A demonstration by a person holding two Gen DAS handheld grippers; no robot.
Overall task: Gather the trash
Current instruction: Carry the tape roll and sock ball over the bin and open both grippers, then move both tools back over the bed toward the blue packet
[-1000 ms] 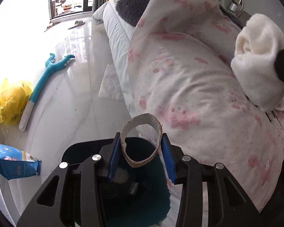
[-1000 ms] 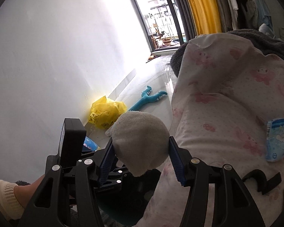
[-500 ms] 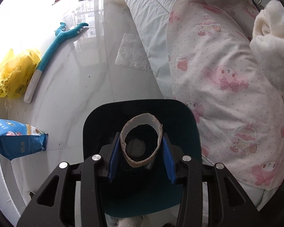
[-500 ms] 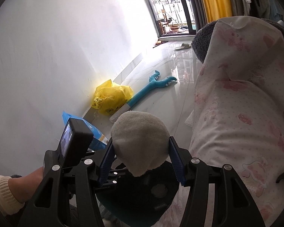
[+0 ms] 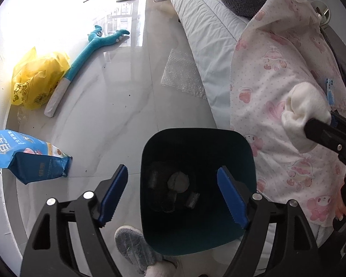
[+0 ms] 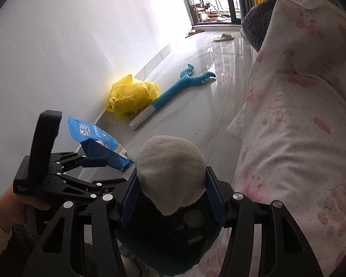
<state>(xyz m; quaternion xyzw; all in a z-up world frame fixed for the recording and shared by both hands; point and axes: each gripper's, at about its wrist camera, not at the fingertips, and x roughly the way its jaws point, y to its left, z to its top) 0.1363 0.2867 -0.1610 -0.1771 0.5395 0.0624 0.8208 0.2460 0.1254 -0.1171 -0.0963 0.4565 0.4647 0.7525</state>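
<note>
Hanging right over the dark teal plastic waste bin (image 5: pixel 197 184), the left gripper (image 5: pixel 173 196) is pointing steeply down into its mouth, its blue-padded jaws having just been opening and now standing wide with nothing between them; some pale and dark scraps are lying at the bottom of the bin, though a cardboard ring cannot be made out among them. The right gripper (image 6: pixel 171 198) is the one to watch: it is clamping a cream-coloured balled-up cloth wad (image 6: pixel 170 173) between its pads, the wad bulging up past the fingertips. In the left wrist view that wad (image 5: pixel 305 110) is sitting at about two o'clock from the bin's rim, over the pink-patterned white quilt (image 5: pixel 288 80) rather than over the opening, so the drop looks to need a shift toward eight o'clock. In its own view the right gripper is tilting down with the bin (image 6: pixel 170 230) dark just beneath its jaws, so it is the nearer hand for the coming release.
</note>
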